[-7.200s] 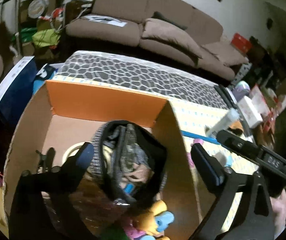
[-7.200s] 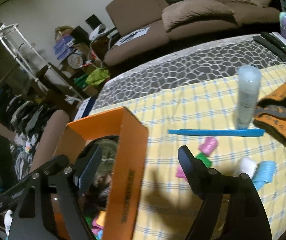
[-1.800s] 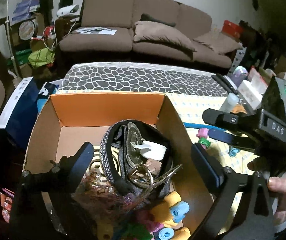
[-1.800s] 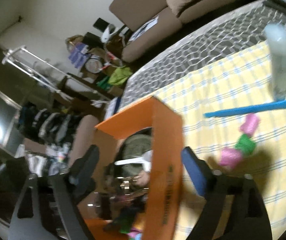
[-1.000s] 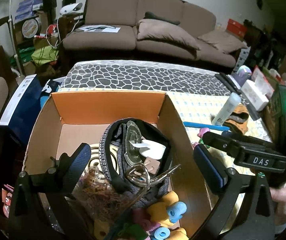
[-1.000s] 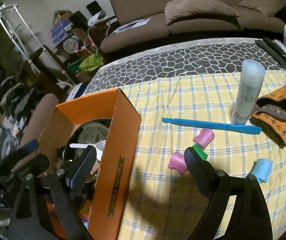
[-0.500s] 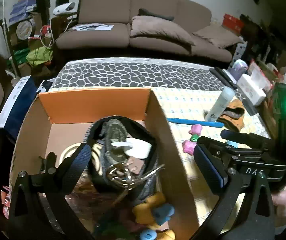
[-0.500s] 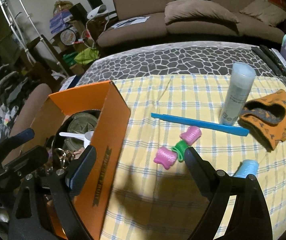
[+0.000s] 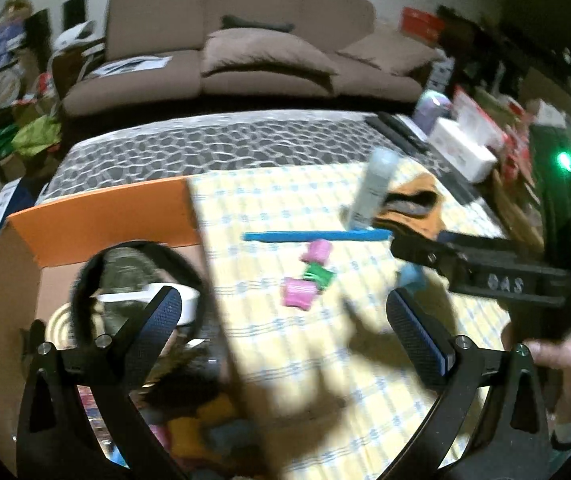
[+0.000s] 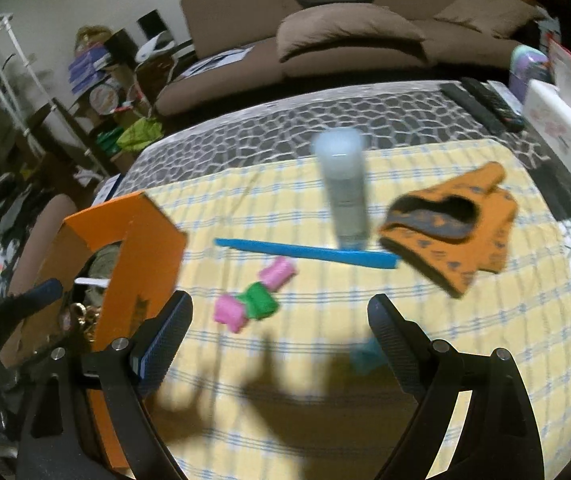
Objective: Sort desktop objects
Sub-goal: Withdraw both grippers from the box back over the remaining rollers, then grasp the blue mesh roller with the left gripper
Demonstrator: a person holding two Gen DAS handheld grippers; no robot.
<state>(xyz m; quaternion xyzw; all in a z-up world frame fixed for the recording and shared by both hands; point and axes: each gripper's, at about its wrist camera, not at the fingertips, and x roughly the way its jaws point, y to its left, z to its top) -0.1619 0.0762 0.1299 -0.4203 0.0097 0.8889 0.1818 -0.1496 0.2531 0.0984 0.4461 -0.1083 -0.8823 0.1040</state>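
An orange cardboard box point(image 9: 97, 216) point(image 10: 141, 256) stands at the left of the yellow checked cloth point(image 10: 325, 400), holding a dark pouch, a white spoon and several rollers. On the cloth lie two pink rollers point(image 10: 277, 274) point(image 10: 229, 314), a green roller point(image 10: 259, 300), a blue roller point(image 10: 365, 356), a long blue stick point(image 10: 305, 254), an upright pale tube point(image 10: 343, 196) and an orange knit piece point(image 10: 453, 224). My left gripper point(image 9: 281, 312) hangs open over the box's right wall. My right gripper point(image 10: 281, 332) is open above the rollers with nothing between its fingers.
A brown sofa point(image 10: 325, 28) stands behind the table. Remote controls point(image 10: 485, 106) and a white box point(image 10: 561, 136) lie at the table's far right. A cluttered shelf point(image 10: 101, 80) is at the back left. A hand point(image 9: 565, 360) holds the right gripper.
Both grippers have swung to the right, away from the box and over the cloth. The rollers now lie nearer the middle of both views. Both stay open and empty.
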